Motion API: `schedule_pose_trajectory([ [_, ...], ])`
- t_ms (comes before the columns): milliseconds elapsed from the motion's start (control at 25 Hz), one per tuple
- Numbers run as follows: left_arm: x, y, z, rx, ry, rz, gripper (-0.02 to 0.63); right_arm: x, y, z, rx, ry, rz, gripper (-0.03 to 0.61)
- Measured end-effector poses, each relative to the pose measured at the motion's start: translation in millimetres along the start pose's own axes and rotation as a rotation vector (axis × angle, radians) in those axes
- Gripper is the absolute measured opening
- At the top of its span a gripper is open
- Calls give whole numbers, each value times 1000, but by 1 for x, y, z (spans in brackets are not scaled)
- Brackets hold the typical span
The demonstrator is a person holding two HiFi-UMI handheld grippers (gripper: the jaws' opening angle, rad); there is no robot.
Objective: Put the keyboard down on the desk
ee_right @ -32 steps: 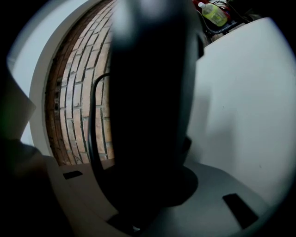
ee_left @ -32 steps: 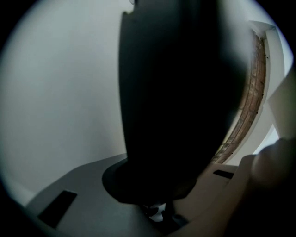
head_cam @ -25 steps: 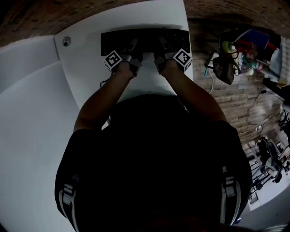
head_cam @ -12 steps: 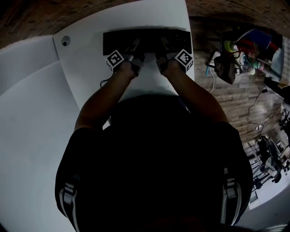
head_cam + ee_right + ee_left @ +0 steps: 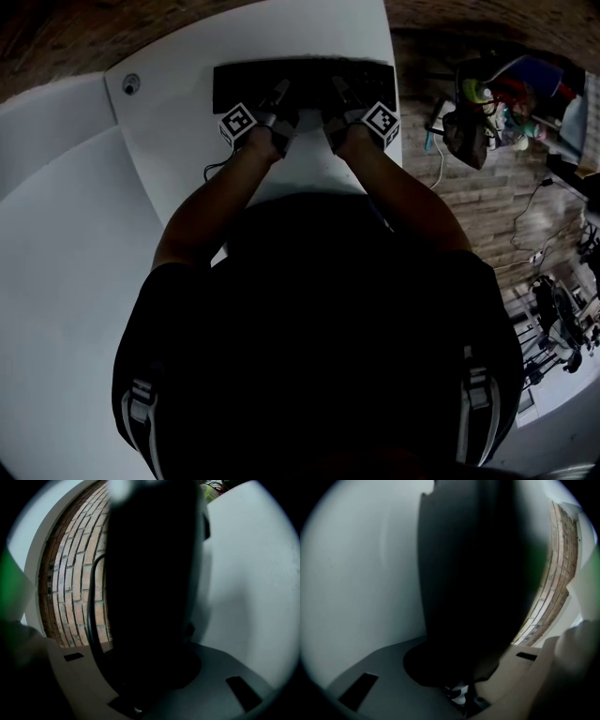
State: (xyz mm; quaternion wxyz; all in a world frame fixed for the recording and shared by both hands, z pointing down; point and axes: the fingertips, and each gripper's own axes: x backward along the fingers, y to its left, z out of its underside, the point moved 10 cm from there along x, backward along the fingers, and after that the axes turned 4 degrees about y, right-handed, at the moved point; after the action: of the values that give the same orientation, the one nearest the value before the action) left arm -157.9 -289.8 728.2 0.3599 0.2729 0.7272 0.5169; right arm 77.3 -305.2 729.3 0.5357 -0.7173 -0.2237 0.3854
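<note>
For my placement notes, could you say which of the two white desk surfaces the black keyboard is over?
The farther white desk surface, with a small round grey cap near its corner; the nearer left-hand surface lacks one.

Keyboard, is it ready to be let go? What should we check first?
1. Fingers of the left gripper shut on the keyboard: ok.
2. Fingers of the right gripper shut on it: ok.
3. The desk lies under the keyboard: ok, though its right end is near the desk's edge.
4. The keyboard rests on the desk: cannot tell.
5. The black cable is clear of the right fingers: cannot tell.
</note>
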Motion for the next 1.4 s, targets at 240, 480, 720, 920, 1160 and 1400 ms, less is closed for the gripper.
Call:
schedule_pose_trajectory([
  [240, 0, 5, 1, 4, -3, 18, 80, 1, -3, 0, -3, 6, -6, 131],
  [480, -2, 6, 0, 2, -1, 29, 80, 0, -5, -1, -3, 4, -10, 132],
  [720, -2, 7, 0, 6, 2, 48, 91, -1, -5, 0, -13, 5, -13, 132],
  [920, -3, 0, 4, 46, 7, 132, 172, 0, -12, -2, -28, -2, -39, 141],
  [1160, -3, -3, 6, 47, 21, 136, 220, 1, -1, 0, -12, -30, -36, 179],
  [1400, -2, -9, 7, 58, 31, 133, 245, 3, 7, 2, 0, -36, 1, 217],
])
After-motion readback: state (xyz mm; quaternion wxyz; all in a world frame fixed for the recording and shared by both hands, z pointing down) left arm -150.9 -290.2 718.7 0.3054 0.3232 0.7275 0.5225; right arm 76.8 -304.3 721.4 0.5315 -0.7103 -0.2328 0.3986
